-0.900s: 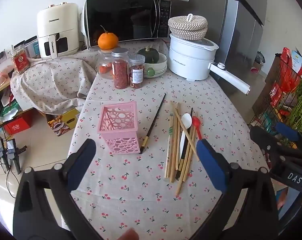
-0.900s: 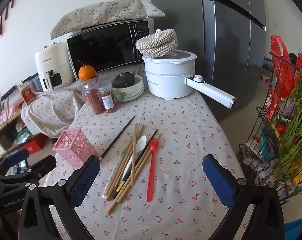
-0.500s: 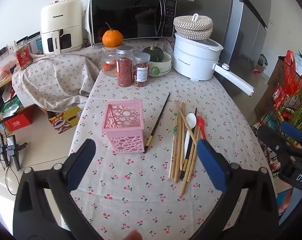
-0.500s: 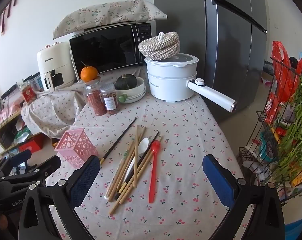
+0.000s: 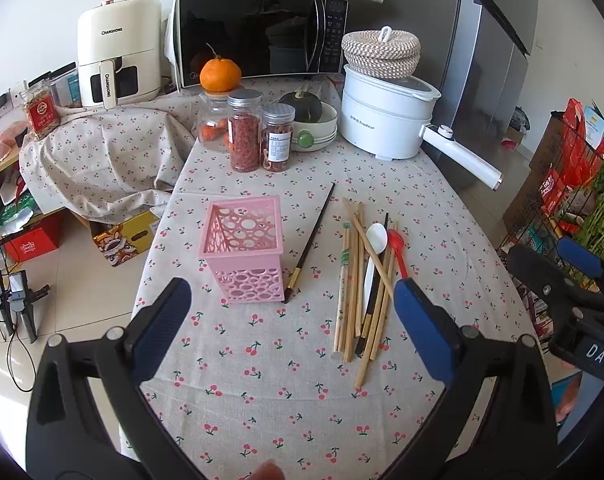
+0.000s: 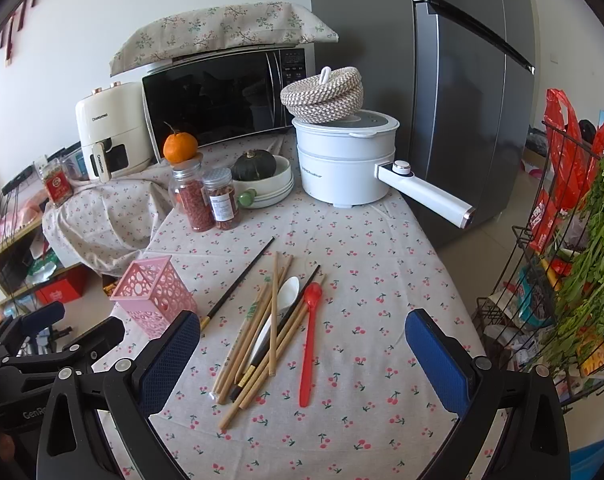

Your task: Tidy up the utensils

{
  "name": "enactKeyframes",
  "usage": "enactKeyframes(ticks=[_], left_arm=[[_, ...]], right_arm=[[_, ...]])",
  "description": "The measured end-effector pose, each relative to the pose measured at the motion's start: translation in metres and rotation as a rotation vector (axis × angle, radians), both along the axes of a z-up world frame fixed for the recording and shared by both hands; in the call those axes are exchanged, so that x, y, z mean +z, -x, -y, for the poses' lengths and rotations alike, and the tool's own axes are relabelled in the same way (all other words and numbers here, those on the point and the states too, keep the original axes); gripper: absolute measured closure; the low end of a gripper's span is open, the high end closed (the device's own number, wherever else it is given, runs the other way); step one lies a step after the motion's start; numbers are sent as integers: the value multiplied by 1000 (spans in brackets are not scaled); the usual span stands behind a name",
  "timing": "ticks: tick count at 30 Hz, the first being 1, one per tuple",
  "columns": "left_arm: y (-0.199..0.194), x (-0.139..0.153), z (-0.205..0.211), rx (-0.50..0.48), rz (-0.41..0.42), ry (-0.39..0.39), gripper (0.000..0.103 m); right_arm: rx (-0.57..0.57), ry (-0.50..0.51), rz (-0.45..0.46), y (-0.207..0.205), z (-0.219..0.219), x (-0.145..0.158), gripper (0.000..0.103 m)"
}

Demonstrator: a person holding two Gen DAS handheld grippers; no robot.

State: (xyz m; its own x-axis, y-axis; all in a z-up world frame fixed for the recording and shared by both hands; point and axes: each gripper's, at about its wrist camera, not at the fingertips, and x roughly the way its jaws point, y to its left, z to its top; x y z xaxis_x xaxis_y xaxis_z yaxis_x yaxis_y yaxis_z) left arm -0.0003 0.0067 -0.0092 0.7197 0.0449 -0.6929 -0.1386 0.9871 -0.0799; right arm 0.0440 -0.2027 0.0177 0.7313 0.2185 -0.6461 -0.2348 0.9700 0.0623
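Note:
A pink perforated utensil holder (image 5: 244,248) (image 6: 154,296) stands upright on the cherry-print tablecloth. Right of it lies a single black chopstick (image 5: 312,240) (image 6: 242,280). Further right is a loose pile of several wooden chopsticks (image 5: 352,288) (image 6: 262,332), with a white spoon (image 5: 372,256) (image 6: 280,306) and a red spoon (image 5: 398,250) (image 6: 309,340) among them. My left gripper (image 5: 290,326) hovers open above the near table, nothing between its blue pads. My right gripper (image 6: 302,354) also stands open, over the near ends of the pile and apart from it.
At the back stand spice jars (image 5: 244,132), an orange (image 5: 220,74) on a jar, a bowl with a squash (image 5: 308,120), a white electric pot (image 5: 386,116) with a long handle, a microwave (image 5: 258,36) and an air fryer (image 5: 118,52). A wire rack with greens (image 6: 582,240) stands right of the table.
Both grippers have tilted or moved slightly, so the table scene sits lower in both views. The utensils and holder have not moved. Both stay open.

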Motion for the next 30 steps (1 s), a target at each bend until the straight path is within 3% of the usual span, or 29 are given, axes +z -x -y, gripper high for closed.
enactKeyframes(ticks=[18,25,30], left_arm=[[0,2,3,4,6,-11,1],[1,3,9,-16,24,-69,1],[3,3,9,-19,35,-60,1]], right_arm=[[-1,-1,-3,1,-1,-1,0],[-1,-1,-3,1,-1,-1,0],[-3,-2,-4,1,-2,-2,0]])
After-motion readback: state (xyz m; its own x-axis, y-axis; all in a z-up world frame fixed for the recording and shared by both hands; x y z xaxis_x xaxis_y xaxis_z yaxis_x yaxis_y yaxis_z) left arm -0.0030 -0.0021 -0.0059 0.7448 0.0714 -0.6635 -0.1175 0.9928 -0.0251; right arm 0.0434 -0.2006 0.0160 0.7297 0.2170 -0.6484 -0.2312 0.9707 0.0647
